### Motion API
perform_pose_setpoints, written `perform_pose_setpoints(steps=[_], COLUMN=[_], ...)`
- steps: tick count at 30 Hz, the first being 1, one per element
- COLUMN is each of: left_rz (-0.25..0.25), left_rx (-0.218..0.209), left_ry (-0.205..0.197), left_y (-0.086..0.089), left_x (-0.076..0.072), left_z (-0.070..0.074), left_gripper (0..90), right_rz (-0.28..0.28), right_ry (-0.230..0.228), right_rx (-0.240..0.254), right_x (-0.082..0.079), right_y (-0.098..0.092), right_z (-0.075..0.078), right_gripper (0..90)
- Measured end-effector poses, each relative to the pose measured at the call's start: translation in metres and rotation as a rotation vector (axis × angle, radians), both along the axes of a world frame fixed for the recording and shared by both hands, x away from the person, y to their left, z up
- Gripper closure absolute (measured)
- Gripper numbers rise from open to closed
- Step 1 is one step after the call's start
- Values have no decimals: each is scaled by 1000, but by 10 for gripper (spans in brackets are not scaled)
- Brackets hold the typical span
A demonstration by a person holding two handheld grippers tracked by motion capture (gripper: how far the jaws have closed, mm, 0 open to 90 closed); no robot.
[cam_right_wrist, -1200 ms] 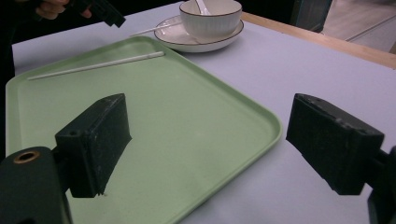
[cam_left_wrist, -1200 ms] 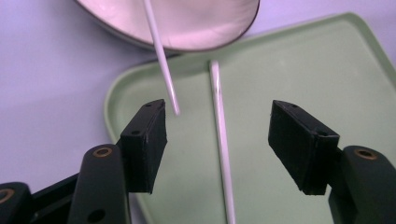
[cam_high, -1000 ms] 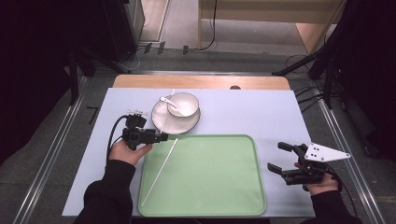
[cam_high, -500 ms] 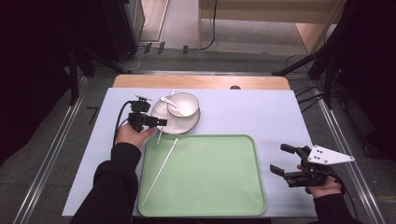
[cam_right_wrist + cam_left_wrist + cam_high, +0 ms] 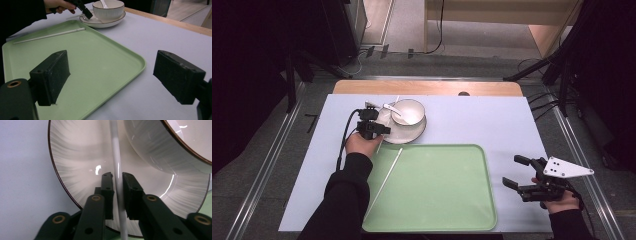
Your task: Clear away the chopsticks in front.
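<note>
Left gripper (image 5: 382,131) reaching over the near-left rim of the plate (image 5: 412,134), toward the far-left part of the tabletop (image 5: 492,120). Jaws nearly together, clamping a thin white chopstick (image 5: 117,177) between the pads; chopstick running straight up between them across the plate surface in the left gripper view, passing just beside the bowl (image 5: 172,147). Left hand (image 5: 361,144) gripping the tool just off the plate's near-left edge.

Bowl (image 5: 408,111) sitting on the plate, upright, with a white spoon (image 5: 391,107) leaning over its left rim, handle pointing left.

Second chopstick (image 5: 384,181) lying diagonally across the left edge of the green tray (image 5: 472,210), far tip near the plate, near end toward the tabletop's near-left corner. Tray lying at the near edge of the tabletop, centre, just short of touching the plate.

Right gripper (image 5: 516,172) hovering off the tray's right edge, near the near-right corner of the tabletop, well apart from the plate and chopsticks. Jaws standing wide apart, nothing between them; right gripper view looking between them across the tray (image 5: 120,52) toward the bowl (image 5: 108,9) and the other gripper (image 5: 83,11).
</note>
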State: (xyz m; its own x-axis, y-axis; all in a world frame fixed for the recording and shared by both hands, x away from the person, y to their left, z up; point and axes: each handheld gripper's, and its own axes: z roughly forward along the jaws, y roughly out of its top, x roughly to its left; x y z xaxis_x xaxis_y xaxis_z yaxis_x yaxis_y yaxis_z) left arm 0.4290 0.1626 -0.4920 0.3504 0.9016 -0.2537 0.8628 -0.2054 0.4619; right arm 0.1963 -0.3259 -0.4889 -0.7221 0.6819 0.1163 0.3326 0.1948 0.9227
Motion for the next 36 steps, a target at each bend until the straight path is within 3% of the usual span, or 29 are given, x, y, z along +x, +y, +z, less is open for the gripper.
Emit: perform_pose_setpoints(steps=[6,10,16,18,21,26,31,36], left_rz=[26,44,87,86,74,37,-14,-58], left_rx=[-29,-78,-94,-100,-121,-142,-179,-193], left_ry=[12,0,-13,-34,-67,-84,-96,-113], left_y=[6,16,39,46,52,54,47,37], left_x=[1,0,-4,-9,-21,-50,-84,-120], left_z=[3,13,30,40,57,75,82,80], left_gripper=[856,860,861,861,861,861,860,860], right_rz=[1,1,-1,-1,1,5,11,16], right_ry=[0,0,3,4,2,1,1,1], right_rx=[-3,-3,-2,-2,-3,-8,-7,-5], right_x=[0,0,0,0,1,2,4,7], right_y=[0,0,1,1,1,2,4,5], right_z=[0,0,0,0,0,0,0,0], right_gripper=[137,137,137,137,136,137,137,136])
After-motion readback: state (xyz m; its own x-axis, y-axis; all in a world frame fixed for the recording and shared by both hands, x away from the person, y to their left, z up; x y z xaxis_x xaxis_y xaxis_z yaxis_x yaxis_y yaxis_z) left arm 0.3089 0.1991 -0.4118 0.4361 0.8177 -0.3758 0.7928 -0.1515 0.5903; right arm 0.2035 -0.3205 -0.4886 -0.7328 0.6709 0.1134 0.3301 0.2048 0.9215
